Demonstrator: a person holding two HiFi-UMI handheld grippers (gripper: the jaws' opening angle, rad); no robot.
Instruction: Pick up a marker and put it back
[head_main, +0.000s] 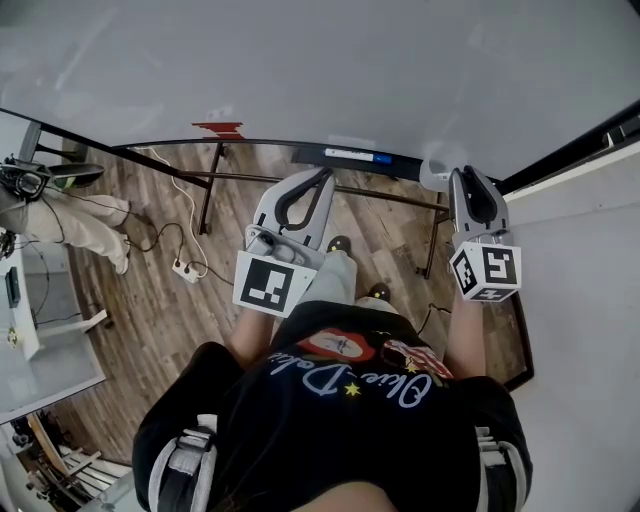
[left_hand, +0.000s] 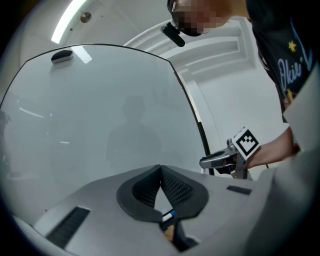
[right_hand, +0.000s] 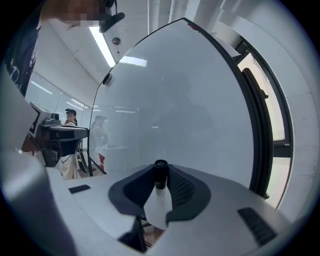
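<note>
A large whiteboard (head_main: 300, 70) stands in front of me, with a ledge along its lower edge. On that ledge lies a white marker with a blue end (head_main: 352, 155). My right gripper (head_main: 466, 175) is shut on another marker (right_hand: 159, 200), white with a black cap, which points at the board (right_hand: 190, 100) from between the pads. My left gripper (head_main: 326, 174) is held level before the board (left_hand: 100, 125), shut with its tips touching and nothing in it. A marker with a blue end (left_hand: 168, 215) shows through the gap below them. The right gripper (left_hand: 212, 161) also shows there.
The board's dark stand legs (head_main: 208, 200) reach the wooden floor, where a power strip and cable (head_main: 185, 268) lie. A person (head_main: 60, 220) stands at the left by a tripod. A white wall (head_main: 580, 300) and a dark frame (right_hand: 260, 125) border the right side.
</note>
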